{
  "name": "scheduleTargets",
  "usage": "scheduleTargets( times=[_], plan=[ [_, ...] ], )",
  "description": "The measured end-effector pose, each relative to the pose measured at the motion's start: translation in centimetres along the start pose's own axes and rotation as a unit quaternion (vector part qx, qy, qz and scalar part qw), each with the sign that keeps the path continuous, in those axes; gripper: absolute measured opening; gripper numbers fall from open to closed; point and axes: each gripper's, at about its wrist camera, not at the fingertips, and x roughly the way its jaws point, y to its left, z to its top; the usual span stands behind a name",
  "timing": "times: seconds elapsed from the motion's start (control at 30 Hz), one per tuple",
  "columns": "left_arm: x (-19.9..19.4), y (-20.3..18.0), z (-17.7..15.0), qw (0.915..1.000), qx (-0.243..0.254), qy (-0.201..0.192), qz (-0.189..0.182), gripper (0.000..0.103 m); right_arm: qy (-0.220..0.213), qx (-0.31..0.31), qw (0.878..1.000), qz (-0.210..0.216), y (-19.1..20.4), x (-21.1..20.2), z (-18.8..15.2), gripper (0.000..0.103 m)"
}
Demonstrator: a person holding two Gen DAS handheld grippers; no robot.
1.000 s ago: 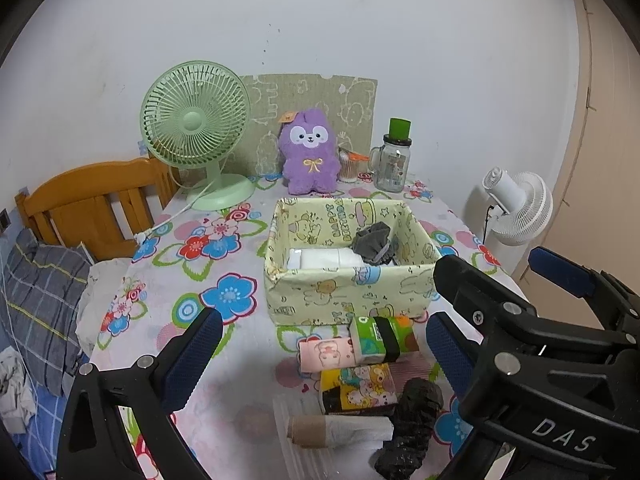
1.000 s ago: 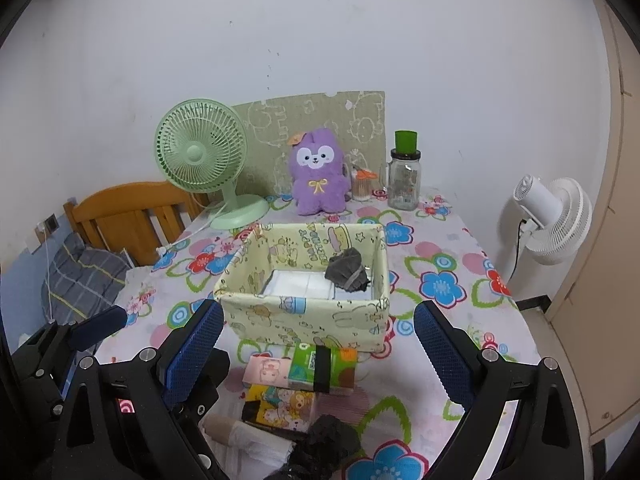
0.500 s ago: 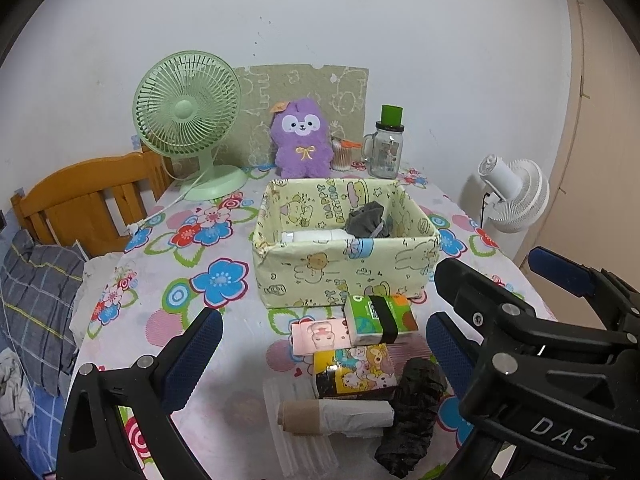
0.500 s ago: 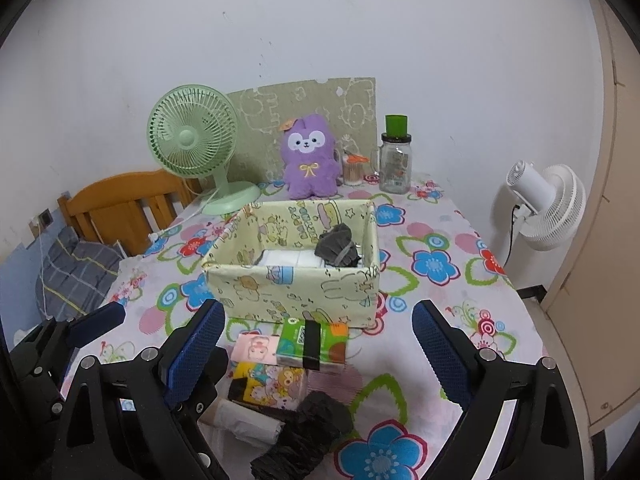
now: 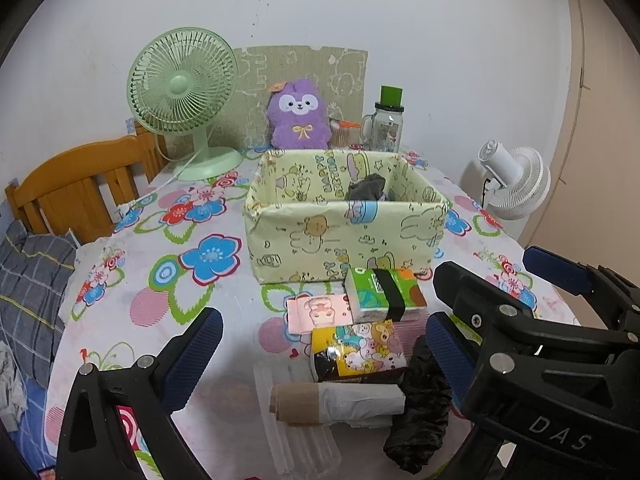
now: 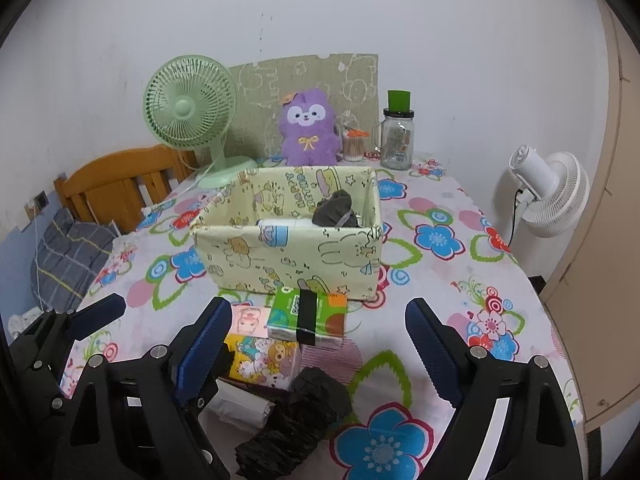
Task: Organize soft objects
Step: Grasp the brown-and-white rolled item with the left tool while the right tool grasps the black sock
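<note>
A yellow cartoon-print fabric box (image 5: 344,236) (image 6: 288,252) stands mid-table with a dark cloth (image 5: 366,188) (image 6: 336,208) inside. Before it lie a green-orange tissue pack (image 5: 380,294) (image 6: 306,314), a pink pack (image 5: 316,314), a yellow cartoon pack (image 5: 360,350) (image 6: 262,362), a white roll (image 5: 336,400) and a crumpled black bag (image 5: 420,420) (image 6: 300,420). My left gripper (image 5: 322,354) hangs open over the packs. Beside it, my right gripper (image 6: 320,354) is closing its jaws above the black bag, touching nothing. A purple plush (image 5: 298,120) sits at the back.
A green fan (image 5: 184,96) and a glass jar (image 5: 386,128) stand at the table's far edge. Off the right side a white fan (image 5: 512,180) stands on the floor. A wooden chair (image 5: 72,196) is on the left. Flat clear plastic (image 5: 292,440) lies near the front edge.
Both grippers have sunk toward the table, so the box and packs look closer. The right jaws have narrowed a little. Nothing was picked up.
</note>
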Motion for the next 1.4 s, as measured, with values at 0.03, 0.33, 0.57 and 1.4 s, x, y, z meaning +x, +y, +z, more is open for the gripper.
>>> scheduleTargets(
  times=[0.03, 0.33, 0.57, 1.4],
  plan=[
    [0.2, 0.0, -0.2, 1.0, 0.001, 0.002, -0.001, 0.101, 0.002, 0.0, 1.0, 0.0, 0.0, 0.2, -0.2, 0.09],
    [1.7, 0.1, -2.1, 0.9997, 0.008, 0.02, -0.01, 0.1, 0.027, 0.003, 1.0, 0.0, -0.2, 1.9, -2.2, 0.087],
    [2.8, 0.1, -3.6, 0.9992, 0.012, 0.037, -0.008, 0.099, 0.057, 0.007, 0.998, 0.005, -0.3, 3.4, -3.7, 0.086],
    [5.0, -0.8, -5.8, 0.9972, 0.026, 0.071, 0.0, 0.099, 0.126, 0.034, 0.991, 0.027, -0.4, 6.6, -6.8, 0.043]
  ],
)
